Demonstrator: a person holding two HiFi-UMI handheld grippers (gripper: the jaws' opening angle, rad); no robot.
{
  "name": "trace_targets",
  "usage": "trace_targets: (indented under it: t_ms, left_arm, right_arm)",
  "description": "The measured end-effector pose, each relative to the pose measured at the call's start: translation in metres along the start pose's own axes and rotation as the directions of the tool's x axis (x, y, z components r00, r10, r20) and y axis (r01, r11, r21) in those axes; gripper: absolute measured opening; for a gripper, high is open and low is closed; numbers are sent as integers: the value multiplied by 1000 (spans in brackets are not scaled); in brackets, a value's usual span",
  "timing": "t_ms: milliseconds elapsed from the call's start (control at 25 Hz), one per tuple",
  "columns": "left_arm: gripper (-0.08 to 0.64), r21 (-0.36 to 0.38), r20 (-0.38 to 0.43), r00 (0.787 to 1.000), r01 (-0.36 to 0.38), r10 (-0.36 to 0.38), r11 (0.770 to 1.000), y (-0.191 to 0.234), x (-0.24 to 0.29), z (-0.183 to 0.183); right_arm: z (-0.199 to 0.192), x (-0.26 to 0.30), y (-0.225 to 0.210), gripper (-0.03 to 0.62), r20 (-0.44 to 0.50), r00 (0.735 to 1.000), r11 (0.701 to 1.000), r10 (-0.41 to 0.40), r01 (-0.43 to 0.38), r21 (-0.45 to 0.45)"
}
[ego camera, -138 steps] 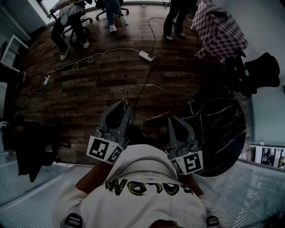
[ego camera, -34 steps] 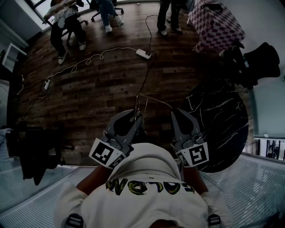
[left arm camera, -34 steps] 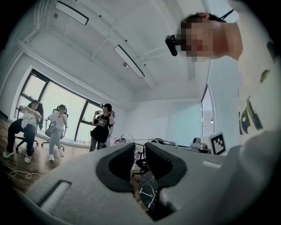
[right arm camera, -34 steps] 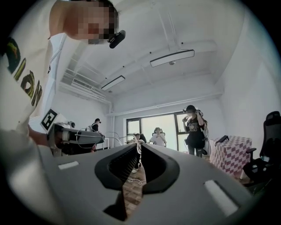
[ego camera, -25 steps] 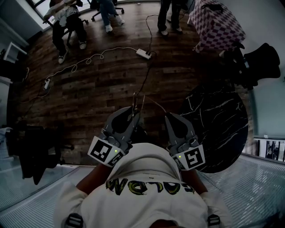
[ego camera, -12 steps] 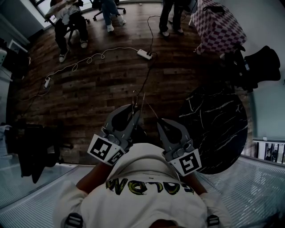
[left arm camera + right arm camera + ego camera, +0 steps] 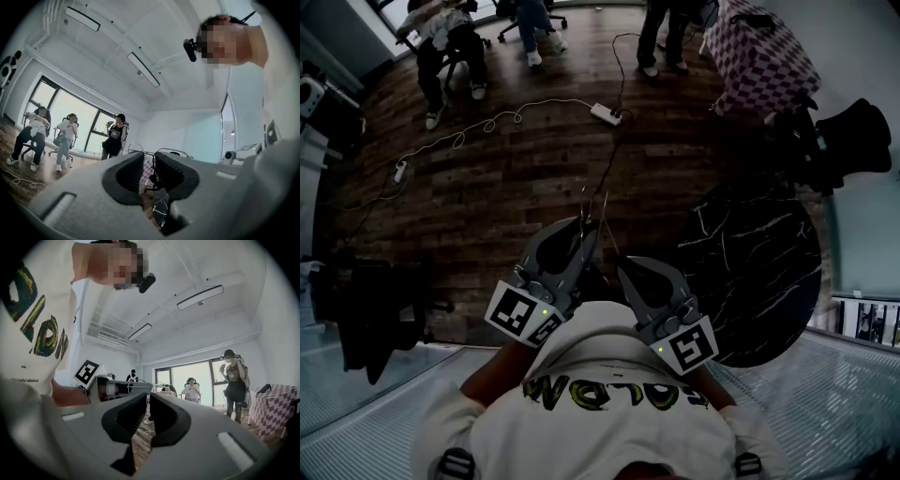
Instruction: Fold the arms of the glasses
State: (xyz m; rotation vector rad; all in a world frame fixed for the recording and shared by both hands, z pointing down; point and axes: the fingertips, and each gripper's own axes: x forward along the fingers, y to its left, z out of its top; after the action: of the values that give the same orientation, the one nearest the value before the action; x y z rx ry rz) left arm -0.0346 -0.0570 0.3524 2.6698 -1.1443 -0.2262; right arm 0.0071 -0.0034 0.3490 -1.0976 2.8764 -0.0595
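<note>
Most of the head view is dark wooden plank floor [image 7: 506,178], and at its right stands a round black marble counter [image 7: 759,272] that carries nothing of the task. Before the person's chest, the left hand-held gripper [image 7: 584,228] has its jaws closed on the thin silver wire-frame glasses [image 7: 596,206], which are held in the air above the floor, not on the counter. The right hand-held gripper [image 7: 623,263] is just beside it with its jaws nearly together. One thin arm seems to run toward its tips, but I see no wire between them. I judge the risk to be bending: a push off the hinge line could twist the fine arm or pull the frame from the left jaws. Only the left gripper view shows both rims beyond the jaws, while the head view gives faint lines.
</note>
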Motion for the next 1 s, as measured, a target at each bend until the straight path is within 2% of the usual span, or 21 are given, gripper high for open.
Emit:
trace_targets:
  t_ms: [800, 1000]
  left_arm:
    - [80, -17, -1, 1000, 1, -1, 1000, 2, -2, -2]
    - [80, -7, -1, 1000, -12, 12, 1000, 4, -4, -1]
  right_arm:
    - [-7, 11, 22, 40, -23, 997, 997, 76, -76, 22]
    - [-5, 6, 18, 72, -19, 997, 996, 80, -79, 27]
